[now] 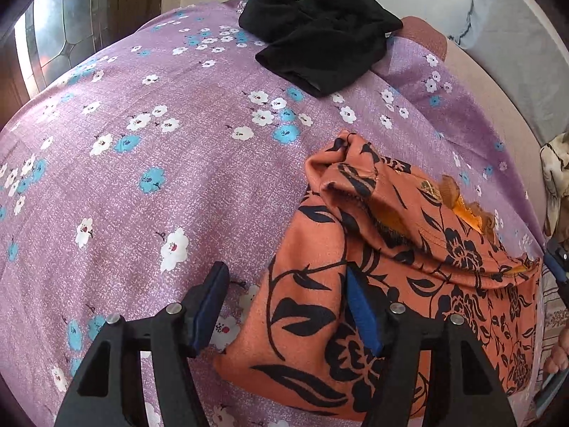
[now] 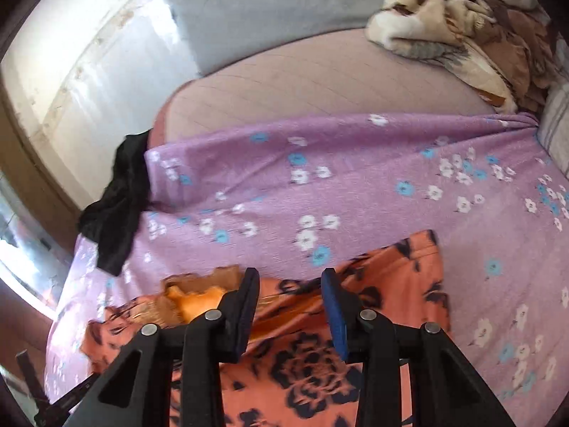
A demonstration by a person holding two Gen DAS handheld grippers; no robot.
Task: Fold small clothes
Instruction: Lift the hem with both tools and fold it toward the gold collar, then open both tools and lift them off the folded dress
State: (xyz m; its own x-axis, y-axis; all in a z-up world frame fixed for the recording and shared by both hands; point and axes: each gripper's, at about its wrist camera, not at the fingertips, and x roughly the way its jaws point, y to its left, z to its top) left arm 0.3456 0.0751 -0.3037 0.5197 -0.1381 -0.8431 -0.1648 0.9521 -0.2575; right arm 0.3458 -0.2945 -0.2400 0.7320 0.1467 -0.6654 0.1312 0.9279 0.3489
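An orange garment with a black flower print [image 1: 313, 320] lies on the purple floral sheet [image 1: 142, 178], its upper part flopped over in a loose fold with a yellow-orange lining showing. My left gripper [image 1: 284, 274] hovers open over the garment's left edge, pads clear of the cloth. In the right wrist view, my right gripper [image 2: 290, 277] stands above the same garment [image 2: 302, 363] with a narrower gap between its pads and nothing pinched. A crumpled black garment [image 1: 320, 46] lies at the sheet's far edge.
The purple sheet [image 2: 355, 185] covers part of a pink mattress [image 2: 320, 85]. A grey pillow [image 2: 266, 10] leans on the wall behind, and a fluffy brown-and-cream blanket [image 2: 462, 17] is heaped at the back right. A window is on the far left.
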